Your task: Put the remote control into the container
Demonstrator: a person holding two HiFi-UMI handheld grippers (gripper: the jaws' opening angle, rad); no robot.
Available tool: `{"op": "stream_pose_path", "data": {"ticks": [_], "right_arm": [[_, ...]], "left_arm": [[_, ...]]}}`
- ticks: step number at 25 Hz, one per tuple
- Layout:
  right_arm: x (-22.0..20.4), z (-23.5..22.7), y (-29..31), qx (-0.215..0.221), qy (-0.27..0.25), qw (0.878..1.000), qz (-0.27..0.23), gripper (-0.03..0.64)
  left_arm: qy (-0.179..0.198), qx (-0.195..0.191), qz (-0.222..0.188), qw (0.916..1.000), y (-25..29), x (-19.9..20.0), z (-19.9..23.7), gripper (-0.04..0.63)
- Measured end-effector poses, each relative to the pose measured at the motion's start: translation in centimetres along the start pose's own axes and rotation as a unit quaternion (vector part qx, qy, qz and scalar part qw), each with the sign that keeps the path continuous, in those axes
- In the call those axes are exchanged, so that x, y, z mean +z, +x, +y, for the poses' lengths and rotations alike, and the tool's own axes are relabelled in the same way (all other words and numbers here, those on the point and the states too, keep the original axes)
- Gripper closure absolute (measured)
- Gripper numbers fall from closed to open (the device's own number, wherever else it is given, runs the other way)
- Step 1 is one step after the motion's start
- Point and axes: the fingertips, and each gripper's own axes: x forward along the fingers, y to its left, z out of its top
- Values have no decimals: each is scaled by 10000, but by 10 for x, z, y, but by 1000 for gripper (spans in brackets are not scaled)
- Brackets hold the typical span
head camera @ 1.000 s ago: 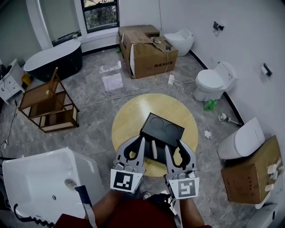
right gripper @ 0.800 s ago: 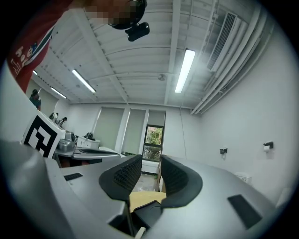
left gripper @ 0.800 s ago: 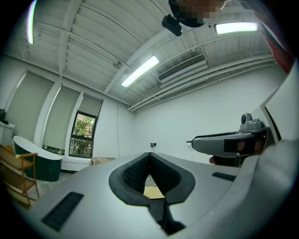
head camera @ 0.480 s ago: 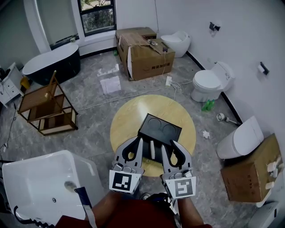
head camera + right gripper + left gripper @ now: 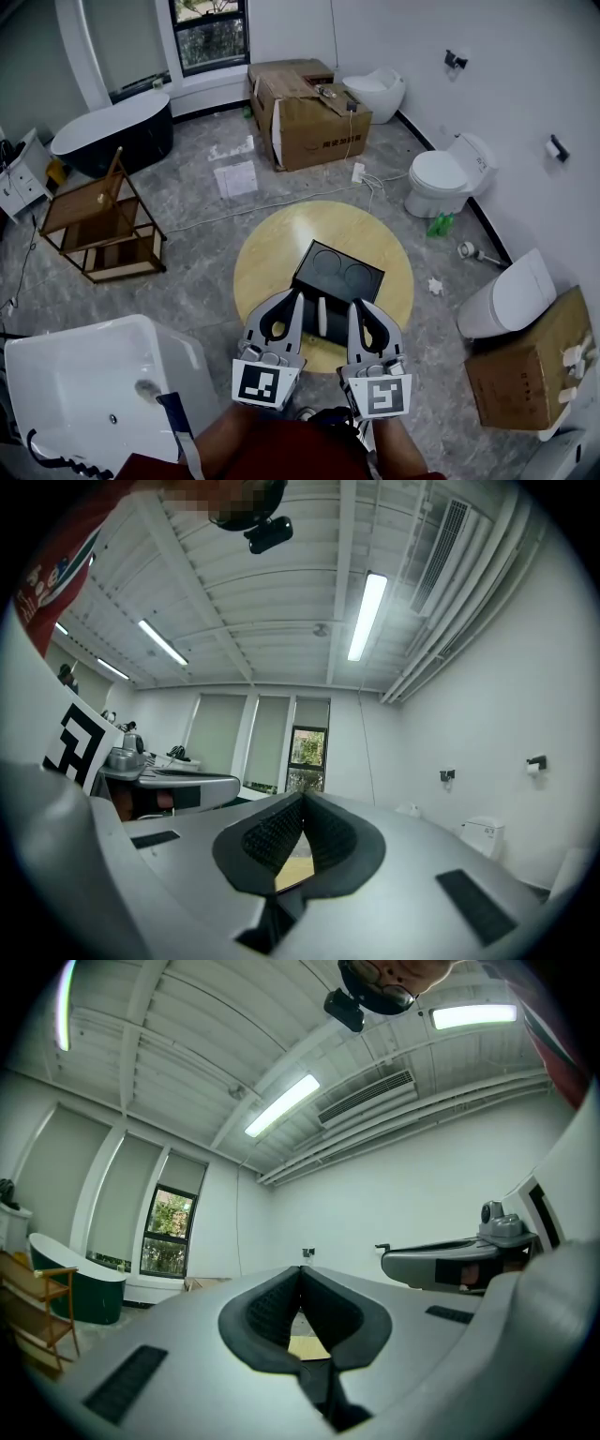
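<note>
On the round yellow table (image 5: 281, 239) stands a black container (image 5: 339, 272) with two round hollows in its top. A white oblong piece, apparently the remote control (image 5: 322, 315), shows at the container's near side, between my two grippers. I cannot tell whether it lies inside a compartment. My left gripper (image 5: 295, 294) is shut and holds nothing; its pads meet in the left gripper view (image 5: 300, 1271). Just right of the white piece, my right gripper (image 5: 361, 304) is shut on nothing, pads touching (image 5: 303, 799).
A white bathtub (image 5: 84, 384) stands at the lower left, and a wooden shelf frame (image 5: 103, 220) and a dark bathtub (image 5: 112, 127) further back. Cardboard boxes (image 5: 314, 108) stand behind the table. Toilets (image 5: 450, 173) and another box (image 5: 525, 366) line the right wall.
The right gripper's jaws have gone from wide open to shut, with nothing between them. The left gripper has stayed shut. Both grippers have held about the same place.
</note>
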Motion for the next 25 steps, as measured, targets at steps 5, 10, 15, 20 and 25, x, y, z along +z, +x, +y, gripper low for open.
{"op": "stream_pose_path", "data": {"ticks": [5,10,15,20,25], "right_arm": [[0,-2,0,-13,13,10000,15,594],[-4,-2,-2,-31,-12,10000,65,594],[-8,-6,-3,-74,-98,9997,229,594],[-9,-3,-3,-44,-69,9998,202,594],[-16,-5,-3,-139,-51,9994,319,594]], "left_arm": [[25,2,-6,10000,-1,3,-1,580],[39,8,-13,10000,-4,3,0,580],[60,6,-33,10000,-5,5,2,580],[65,13,-32,10000,-7,6,2,580],[61,12,-42,10000,-9,5,5,580]]}}
